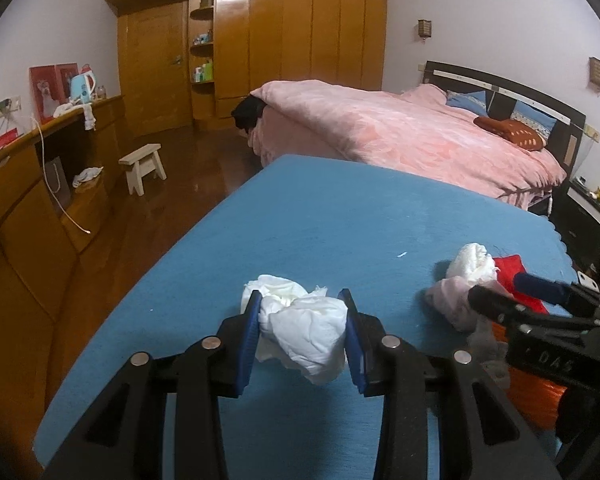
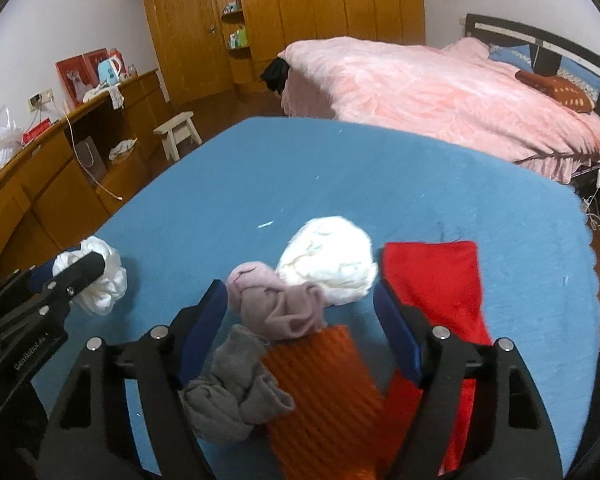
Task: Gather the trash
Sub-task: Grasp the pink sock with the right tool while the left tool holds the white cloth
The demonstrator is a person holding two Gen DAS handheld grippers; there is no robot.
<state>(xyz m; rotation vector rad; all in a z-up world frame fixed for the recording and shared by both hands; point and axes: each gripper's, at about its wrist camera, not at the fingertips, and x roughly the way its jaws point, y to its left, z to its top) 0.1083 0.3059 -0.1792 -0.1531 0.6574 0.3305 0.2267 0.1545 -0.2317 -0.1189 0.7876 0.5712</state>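
- Because the crumpled white tissue (image 1: 304, 332) sits squeezed between the blue pads of the left gripper (image 1: 303, 334), it reads as already gripped; the jaws are closed part-way, pressing both flanks of the wad, which rests on or just above the blue bench (image 1: 340, 216) at about 6 o'clock in the left wrist view.
- A second white wad (image 2: 328, 266) lies near 12 o'clock of the right gripper (image 2: 300, 332), touching a pink sock (image 2: 276, 304) and just beside a red cloth (image 2: 436, 280) at 2 o'clock.
- The right gripper's jaws stand wide apart and hold nothing; between them lie the pink sock, a grey sock (image 2: 236, 388) and an orange ribbed cloth (image 2: 328, 392), so the wide spread looks like readiness, not a grasp.
- Judged from the task, the second wad is the likely next pick, and it lies beyond the fingertips, so the right gripper would have to reach past the socks.
- The risk is catching the pink sock along with the paper, since the two touch.
- Beyond the bench, at 1 o'clock, stands a bed with a pink quilt (image 1: 400, 128); no bin shows in either view.
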